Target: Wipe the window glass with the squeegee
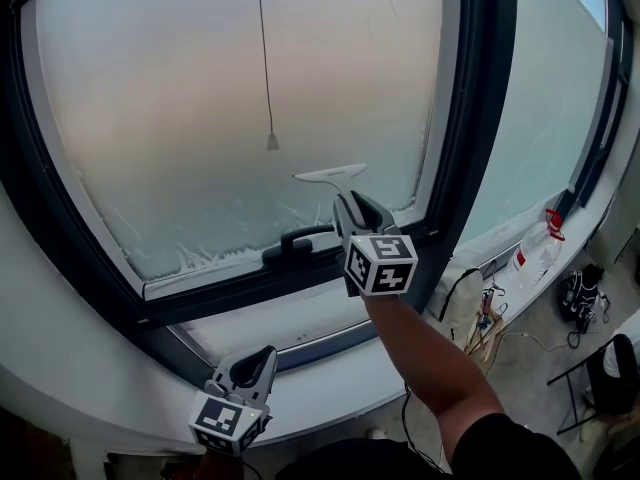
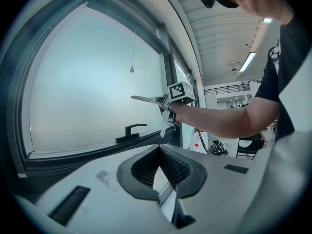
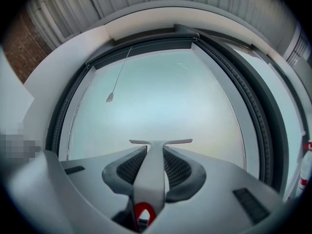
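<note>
A white squeegee [image 1: 331, 176] is held up against the frosted window glass [image 1: 230, 98], its blade level near the pane's lower right. My right gripper [image 1: 358, 211] is shut on the squeegee's handle [image 3: 151, 179], and the blade [image 3: 161, 142] sits just past the jaws. From the side, the squeegee [image 2: 146, 99] reaches toward the glass [image 2: 87, 82]. My left gripper [image 1: 252, 365] hangs low by the sill, away from the glass. Its jaws stand close together with nothing between them [image 2: 157, 173].
A black window handle [image 1: 298, 242] sits on the lower frame under the squeegee. A blind cord [image 1: 267, 68] with a pull hangs over the glass. A spray bottle [image 1: 540, 248] stands on the sill at the right. Cables, bags and a chair lie on the floor at the right.
</note>
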The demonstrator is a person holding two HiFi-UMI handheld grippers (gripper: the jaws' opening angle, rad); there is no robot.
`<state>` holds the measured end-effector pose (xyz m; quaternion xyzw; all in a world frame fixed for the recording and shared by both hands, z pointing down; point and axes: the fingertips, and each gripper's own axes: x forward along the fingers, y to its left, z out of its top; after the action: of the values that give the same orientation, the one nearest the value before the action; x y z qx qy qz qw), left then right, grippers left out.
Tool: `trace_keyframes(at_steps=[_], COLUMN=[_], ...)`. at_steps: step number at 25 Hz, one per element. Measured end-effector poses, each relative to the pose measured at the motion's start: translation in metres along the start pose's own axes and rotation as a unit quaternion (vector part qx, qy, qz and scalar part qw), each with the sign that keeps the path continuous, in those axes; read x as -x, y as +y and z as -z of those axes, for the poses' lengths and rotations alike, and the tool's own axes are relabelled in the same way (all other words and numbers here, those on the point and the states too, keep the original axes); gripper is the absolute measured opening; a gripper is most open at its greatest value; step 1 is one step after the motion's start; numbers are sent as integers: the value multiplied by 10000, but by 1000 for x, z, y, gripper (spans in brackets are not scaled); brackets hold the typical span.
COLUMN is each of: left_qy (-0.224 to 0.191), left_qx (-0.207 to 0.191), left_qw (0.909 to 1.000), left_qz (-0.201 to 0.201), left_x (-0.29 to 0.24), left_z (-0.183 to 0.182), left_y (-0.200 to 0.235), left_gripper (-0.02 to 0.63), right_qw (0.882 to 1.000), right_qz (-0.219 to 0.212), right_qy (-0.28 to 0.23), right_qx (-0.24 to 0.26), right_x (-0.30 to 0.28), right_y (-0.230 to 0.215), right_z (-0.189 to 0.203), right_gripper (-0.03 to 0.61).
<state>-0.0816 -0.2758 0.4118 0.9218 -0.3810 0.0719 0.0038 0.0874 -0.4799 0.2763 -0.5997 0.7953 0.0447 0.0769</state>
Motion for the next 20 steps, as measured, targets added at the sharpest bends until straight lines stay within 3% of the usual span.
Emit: trace_keyframes(at_steps=[9, 20], left_qy=[67, 235], left_qx=[60, 107], left_qw=[10000, 9996], left_qz=[-7, -146], left_x=[3, 8], left_z=[9, 12], left_y=[-3, 0], left_gripper=[1, 0], right_qw=[9981, 9948], right_qz=[105, 113], right_qy=[584, 985], right_qx=[-143, -239], right_x=[9, 15], right_y=[-5, -3], right_z=[68, 114], right_gripper=[91, 91])
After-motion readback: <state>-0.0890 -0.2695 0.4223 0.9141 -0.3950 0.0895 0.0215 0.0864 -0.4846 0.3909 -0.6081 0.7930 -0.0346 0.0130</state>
